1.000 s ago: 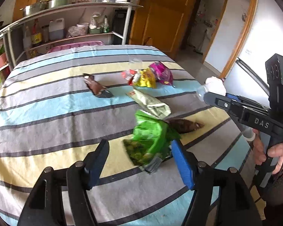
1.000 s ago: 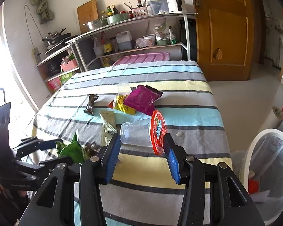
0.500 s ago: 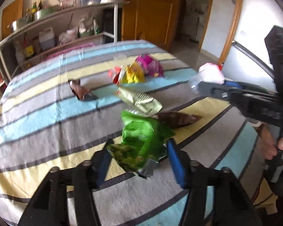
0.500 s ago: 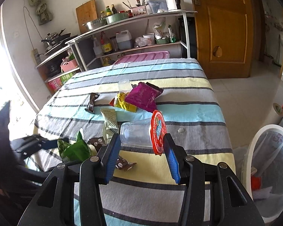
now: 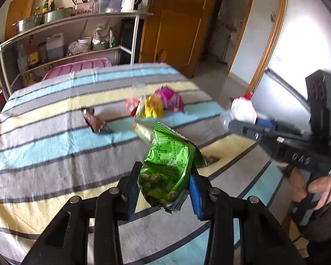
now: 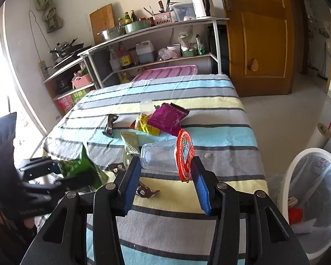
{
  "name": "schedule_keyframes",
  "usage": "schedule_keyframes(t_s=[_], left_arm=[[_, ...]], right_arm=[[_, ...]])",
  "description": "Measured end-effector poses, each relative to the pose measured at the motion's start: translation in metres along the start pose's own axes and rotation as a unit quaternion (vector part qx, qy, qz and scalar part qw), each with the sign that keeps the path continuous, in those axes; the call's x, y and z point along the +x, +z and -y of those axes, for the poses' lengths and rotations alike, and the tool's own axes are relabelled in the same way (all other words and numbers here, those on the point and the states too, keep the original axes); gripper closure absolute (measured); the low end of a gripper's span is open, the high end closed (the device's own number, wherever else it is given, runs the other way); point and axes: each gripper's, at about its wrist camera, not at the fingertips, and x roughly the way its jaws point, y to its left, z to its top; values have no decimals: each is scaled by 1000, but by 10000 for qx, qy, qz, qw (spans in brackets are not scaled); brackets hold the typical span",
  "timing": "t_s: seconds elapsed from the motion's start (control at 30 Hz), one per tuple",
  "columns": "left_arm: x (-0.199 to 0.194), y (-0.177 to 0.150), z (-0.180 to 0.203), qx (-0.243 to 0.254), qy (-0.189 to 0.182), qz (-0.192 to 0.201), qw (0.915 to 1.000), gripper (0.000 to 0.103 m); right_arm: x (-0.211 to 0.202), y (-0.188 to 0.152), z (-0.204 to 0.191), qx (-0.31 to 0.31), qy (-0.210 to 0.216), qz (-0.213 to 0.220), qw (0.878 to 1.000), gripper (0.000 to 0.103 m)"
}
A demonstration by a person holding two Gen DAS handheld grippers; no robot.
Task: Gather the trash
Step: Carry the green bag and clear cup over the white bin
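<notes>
My left gripper [image 5: 164, 190] has its jaws pinched on a green snack bag [image 5: 168, 167], which hangs crumpled between the blue pads, lifted clear of the striped worktop [image 5: 44, 145]. My right gripper [image 6: 166, 176] has its jaws closed on a clear plastic cup [image 6: 160, 156] lying sideways, its red foil lid [image 6: 185, 154] against the right pad and its base against the left pad.

From the right wrist view I can see the rest of the trash still on the cloth. A magenta wrapper [image 6: 167, 119] lies toward the far middle, overlapping a yellow wrapper [image 6: 146, 124] just to its left. A second small clear cup [image 6: 146, 107] stands just beyond those two. A dark narrow wrapper [image 6: 110, 124] lies to the left of them, apart from the pile. A pale green sachet [image 6: 130, 143] sits nearer, partly behind the cup I hold. A brown wrapper [image 6: 144, 190] lies near my gripper, partly hidden by the left pad (a second brown scrap shows a little farther left, hard to read). A small white crumb [image 6: 207, 155] rests on a grey stripe to the right.

On the floor to the right of the worktop stands a white bin [image 6: 298, 167] lined with a clear bag, with some red and white scraps inside.
</notes>
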Motion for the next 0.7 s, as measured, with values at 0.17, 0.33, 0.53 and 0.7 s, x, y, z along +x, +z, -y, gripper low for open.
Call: schedule_keyframes(t_s=[0.17, 0.33, 0.53, 0.7], left_arm=[[-11, 16, 9, -20, -215, 165, 9996, 62], [-4, 27, 33, 224, -273, 185, 9992, 62], [12, 41, 73, 582, -497, 165, 9969, 62], [27, 53, 111, 868, -700, 135, 9937, 62]], right_arm=[[-18, 1, 7, 94, -56, 180, 9998, 55], [-37, -2, 23, 204, -237, 305, 9990, 55], [-63, -7, 52, 448, -553, 433, 9965, 55], [-85, -14, 80, 701, -874, 517, 9924, 55]])
